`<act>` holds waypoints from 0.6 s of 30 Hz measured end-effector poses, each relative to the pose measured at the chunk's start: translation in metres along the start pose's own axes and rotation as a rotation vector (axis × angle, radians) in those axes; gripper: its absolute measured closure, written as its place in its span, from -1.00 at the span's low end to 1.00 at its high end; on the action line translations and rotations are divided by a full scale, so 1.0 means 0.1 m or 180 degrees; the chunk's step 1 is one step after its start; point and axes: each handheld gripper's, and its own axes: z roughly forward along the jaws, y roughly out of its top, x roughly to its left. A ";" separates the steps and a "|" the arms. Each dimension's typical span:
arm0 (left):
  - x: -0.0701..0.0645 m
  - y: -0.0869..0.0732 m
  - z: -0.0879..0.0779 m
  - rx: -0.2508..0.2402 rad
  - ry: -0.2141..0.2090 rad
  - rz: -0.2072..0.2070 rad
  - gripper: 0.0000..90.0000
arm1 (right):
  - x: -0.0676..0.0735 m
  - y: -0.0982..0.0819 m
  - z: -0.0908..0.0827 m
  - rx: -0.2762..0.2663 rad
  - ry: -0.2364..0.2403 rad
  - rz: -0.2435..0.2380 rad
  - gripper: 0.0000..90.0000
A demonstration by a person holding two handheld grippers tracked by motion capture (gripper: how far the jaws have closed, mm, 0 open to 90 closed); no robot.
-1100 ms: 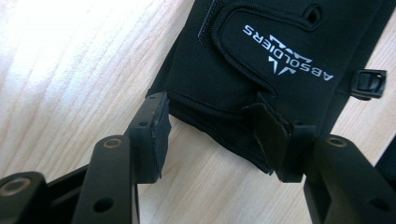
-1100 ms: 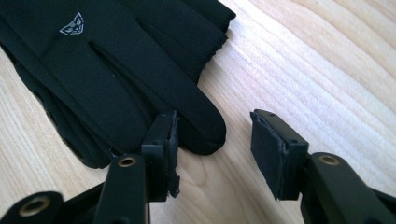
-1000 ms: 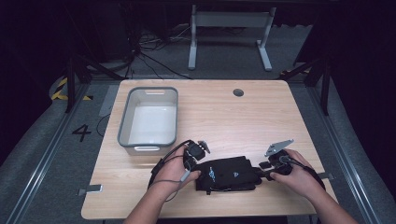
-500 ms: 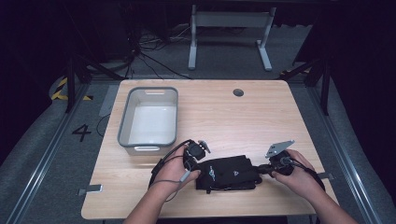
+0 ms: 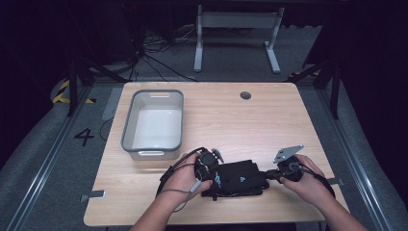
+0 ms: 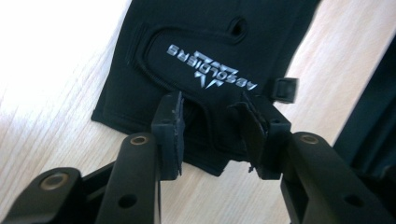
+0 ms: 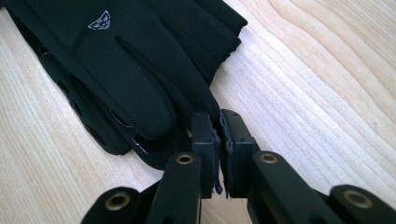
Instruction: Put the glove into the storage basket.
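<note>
The black glove [image 5: 238, 179] lies flat on the near part of the wooden table [image 5: 269, 125], between the two hands and to the near right of the grey bin [image 5: 155, 123]. The left claw [image 6: 212, 128] stands at its cuff end, jaws partly apart and just closing in, the cuff edge between them. The right claw [image 7: 219, 135] is nearly closed, pinching the tip of a glove finger [image 7: 205, 100].
</note>
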 end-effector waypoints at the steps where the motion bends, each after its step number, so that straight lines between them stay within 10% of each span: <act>1: 0.01 0.00 0.01 0.0024 -0.0013 -0.0007 0.35 | 0.00 0.00 0.00 0.0000 0.0000 0.0000 0.91; 11: 0.04 -0.01 0.08 0.0137 -0.0149 -0.0065 0.94 | 0.00 0.00 -0.01 -0.0052 -0.0036 -0.0014 0.91; 18: -0.01 -0.02 -0.04 0.0026 -0.0075 -0.0009 0.96 | 0.01 0.01 -0.08 -0.0132 -0.0071 -0.0027 0.91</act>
